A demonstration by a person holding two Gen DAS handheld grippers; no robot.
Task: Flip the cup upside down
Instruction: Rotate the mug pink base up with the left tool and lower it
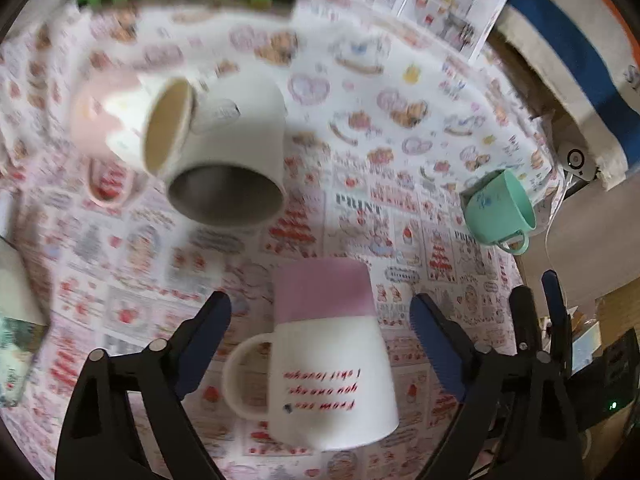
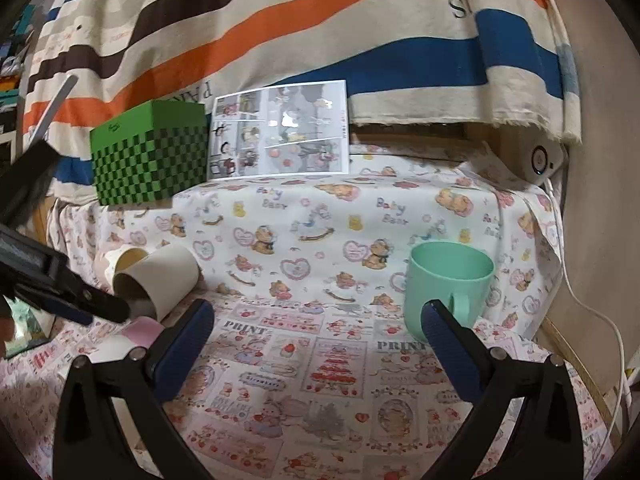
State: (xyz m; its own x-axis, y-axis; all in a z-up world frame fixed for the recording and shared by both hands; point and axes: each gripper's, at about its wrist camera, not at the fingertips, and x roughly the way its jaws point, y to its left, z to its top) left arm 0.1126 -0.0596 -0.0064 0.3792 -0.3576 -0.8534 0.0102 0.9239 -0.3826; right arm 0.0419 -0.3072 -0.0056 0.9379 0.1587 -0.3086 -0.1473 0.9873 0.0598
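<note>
Left tongs (image 1: pixel 320 332) gape wide around the inverted mug (image 1: pixel 332 364) — untouching; right tongs (image 2: pixel 318 336) wide, empty.

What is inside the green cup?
The mint-green cup stands upright and open. Only its bare upper inner wall shows, nothing poking out. The right wrist view cannot see the bottom, which the near rim hides.

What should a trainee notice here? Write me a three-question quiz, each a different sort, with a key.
1. True or false: the green mug stands mouth up.
2. The white cup is: A upright, B on its side, C upside down.
3. Which gripper's open jaws flank the pink-and-white mug?
Key: 1 true; 2 B; 3 the left gripper.
</note>
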